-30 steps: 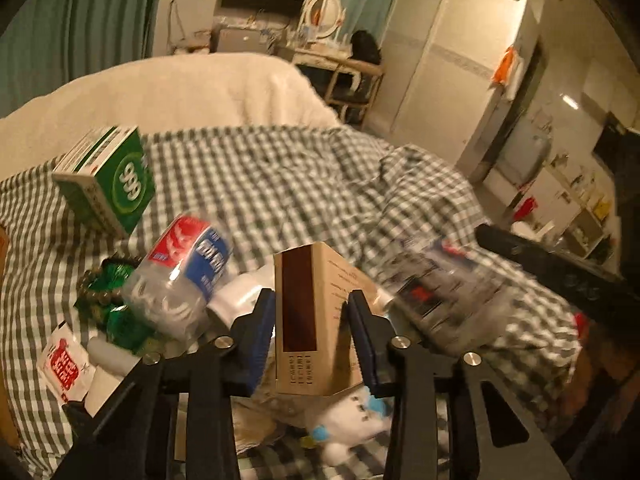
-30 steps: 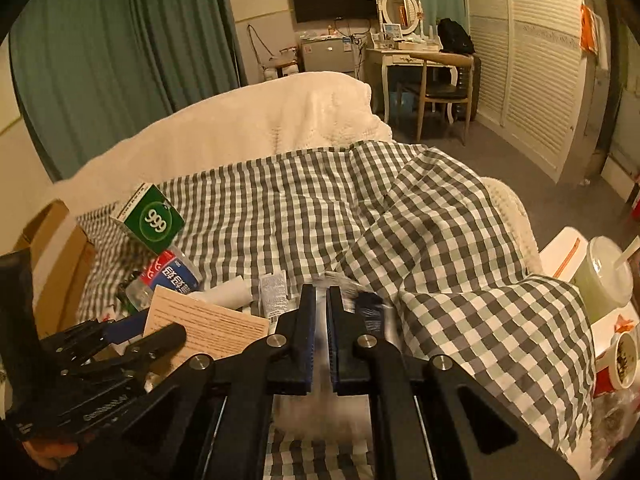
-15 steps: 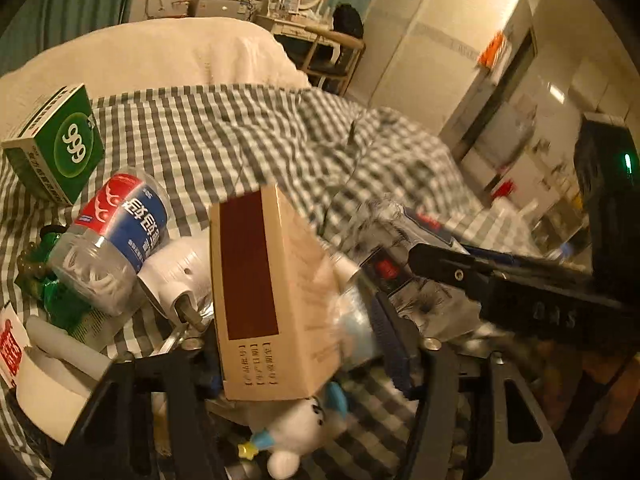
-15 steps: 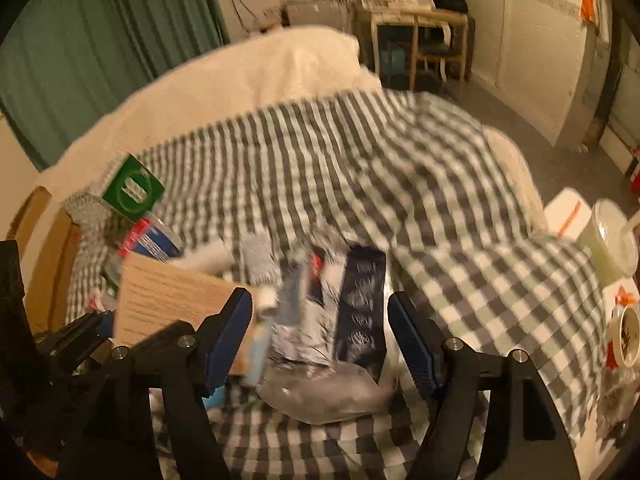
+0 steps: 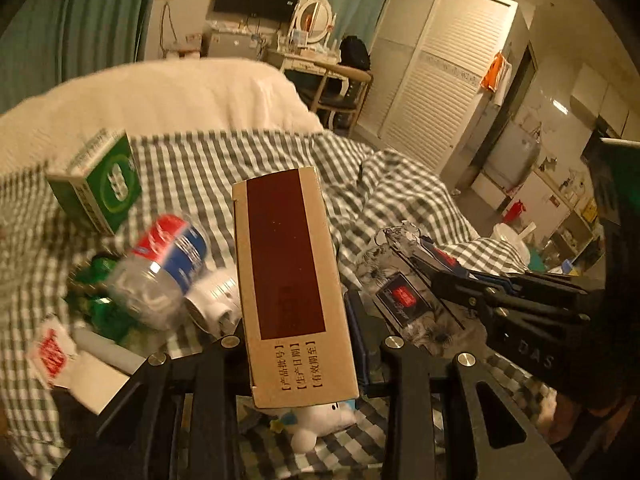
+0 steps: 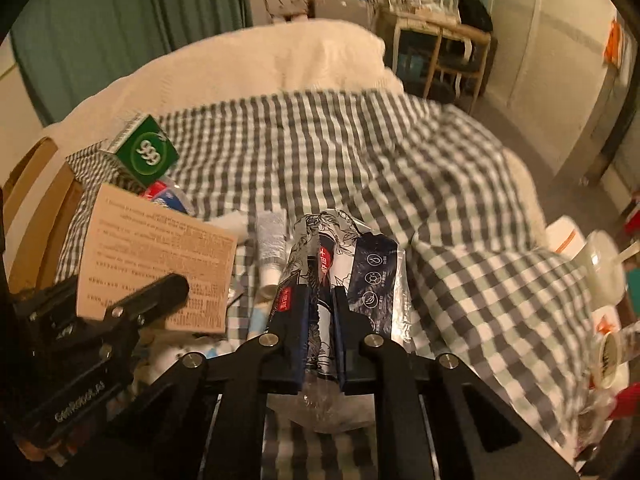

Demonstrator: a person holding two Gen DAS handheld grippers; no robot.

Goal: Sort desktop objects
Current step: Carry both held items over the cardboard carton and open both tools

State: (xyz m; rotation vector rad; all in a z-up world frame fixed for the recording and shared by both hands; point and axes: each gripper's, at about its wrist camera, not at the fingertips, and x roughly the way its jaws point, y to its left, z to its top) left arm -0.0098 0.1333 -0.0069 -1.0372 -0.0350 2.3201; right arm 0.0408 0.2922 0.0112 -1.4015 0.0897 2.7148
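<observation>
My left gripper is shut on a tan cardboard box with a dark red panel and holds it above the checked bed cover. The box also shows in the right wrist view, with the left gripper on it. My right gripper is shut on a crumpled clear plastic bottle with a black patterned label. That bottle and the right gripper show in the left wrist view, right of the box.
On the checked cover lie a green "999" box, a red-and-blue labelled bottle, a white tube, green beads, a red-and-white sachet and a white plush toy. A cup stands right.
My right gripper was open around the bottle half a second ago and has now shut on it. My left gripper has closed on the tan box and lifted it.
</observation>
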